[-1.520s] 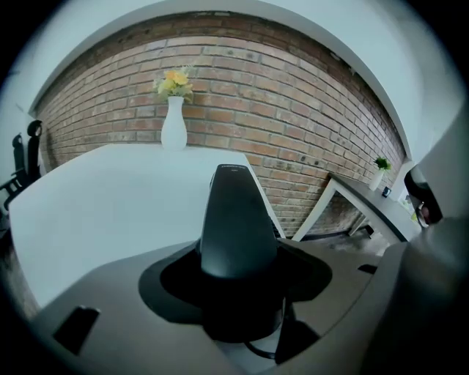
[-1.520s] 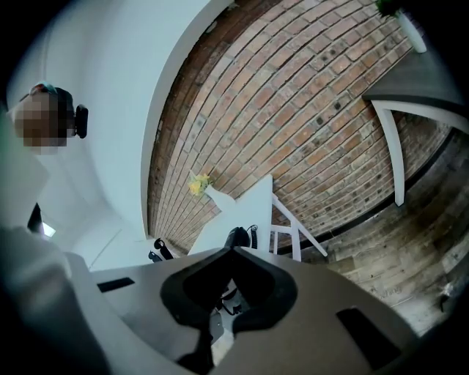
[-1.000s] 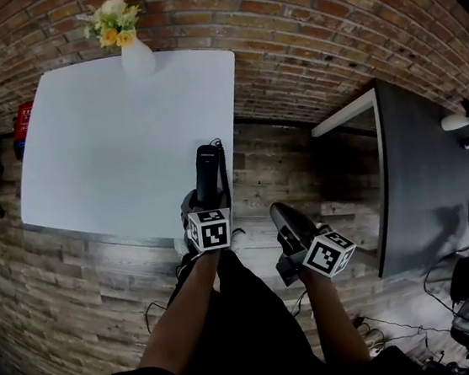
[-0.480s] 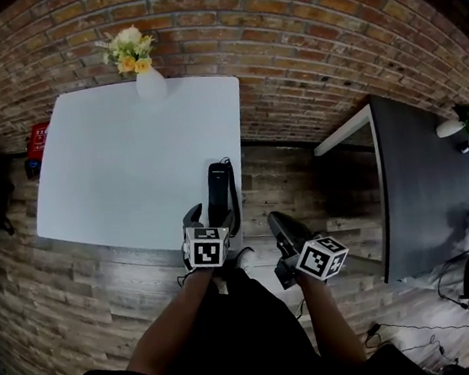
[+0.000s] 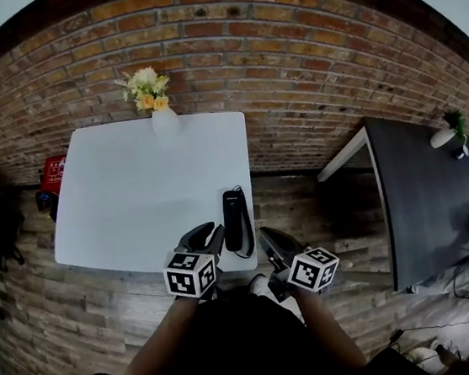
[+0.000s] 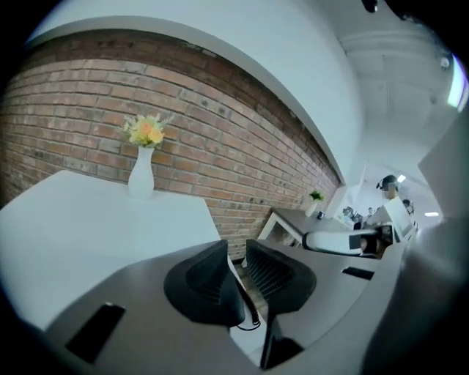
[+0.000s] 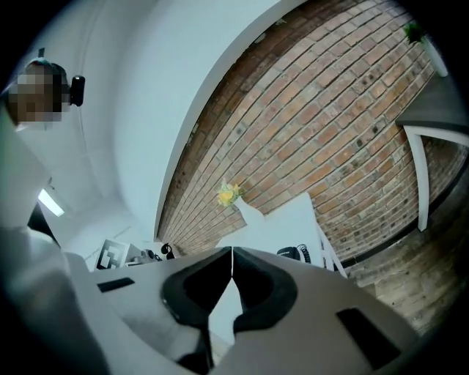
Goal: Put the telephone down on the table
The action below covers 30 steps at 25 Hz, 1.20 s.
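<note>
The black telephone handset (image 5: 236, 219) lies flat on the white table (image 5: 133, 186), near its front right corner, with its coiled cord beside it. My left gripper (image 5: 209, 230) hovers just left of it, apart from it. Its jaws are closing with a narrow gap and nothing between them (image 6: 234, 247); only the cord (image 6: 249, 315) shows below them. My right gripper (image 5: 268, 239) hangs off the table's front right corner, shut and empty (image 7: 231, 253). The right gripper view shows the telephone (image 7: 293, 253) on the table beyond its jaws.
A white vase with yellow flowers (image 5: 159, 107) stands at the table's far edge against the brick wall. A dark table (image 5: 421, 185) stands to the right across the wooden floor. A red object (image 5: 53, 172) sits left of the white table.
The left gripper carried the telephone over the table edge, let it go and drew back to the left. The telephone now rests on the table. The right gripper barely moved.
</note>
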{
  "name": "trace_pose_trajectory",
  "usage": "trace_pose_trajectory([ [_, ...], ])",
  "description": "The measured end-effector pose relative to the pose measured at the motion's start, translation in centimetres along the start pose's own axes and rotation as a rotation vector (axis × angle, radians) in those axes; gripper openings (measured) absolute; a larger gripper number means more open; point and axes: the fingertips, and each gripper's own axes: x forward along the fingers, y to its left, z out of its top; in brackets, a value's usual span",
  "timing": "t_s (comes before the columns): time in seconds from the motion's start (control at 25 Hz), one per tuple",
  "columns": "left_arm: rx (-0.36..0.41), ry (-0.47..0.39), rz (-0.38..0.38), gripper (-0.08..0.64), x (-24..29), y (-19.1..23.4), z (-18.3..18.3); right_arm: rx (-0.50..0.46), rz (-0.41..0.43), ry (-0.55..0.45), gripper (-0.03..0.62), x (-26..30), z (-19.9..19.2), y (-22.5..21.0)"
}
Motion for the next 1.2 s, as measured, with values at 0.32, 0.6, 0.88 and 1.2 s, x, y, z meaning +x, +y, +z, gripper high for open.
trace_pose_trajectory([
  [0.32,-0.314,-0.173,-0.137,0.019,-4.9,2.9,3.4,0.006,0.016,-0.092,0.021,-0.6,2.2,2.8],
  [0.6,-0.324,-0.196,-0.135,0.014,-6.1,5.3,3.1,-0.01,-0.021,-0.103,0.021,-0.7,2.4,2.6],
  [0.88,-0.345,-0.177,-0.129,0.014,-5.7,5.4,2.1,-0.01,-0.05,-0.09,0.021,-1.3,1.9,1.8],
  [1.2,-0.344,-0.163,-0.132,0.014,-5.4,5.0,1.7,-0.009,-0.05,-0.083,0.021,-1.5,1.7,1.7],
])
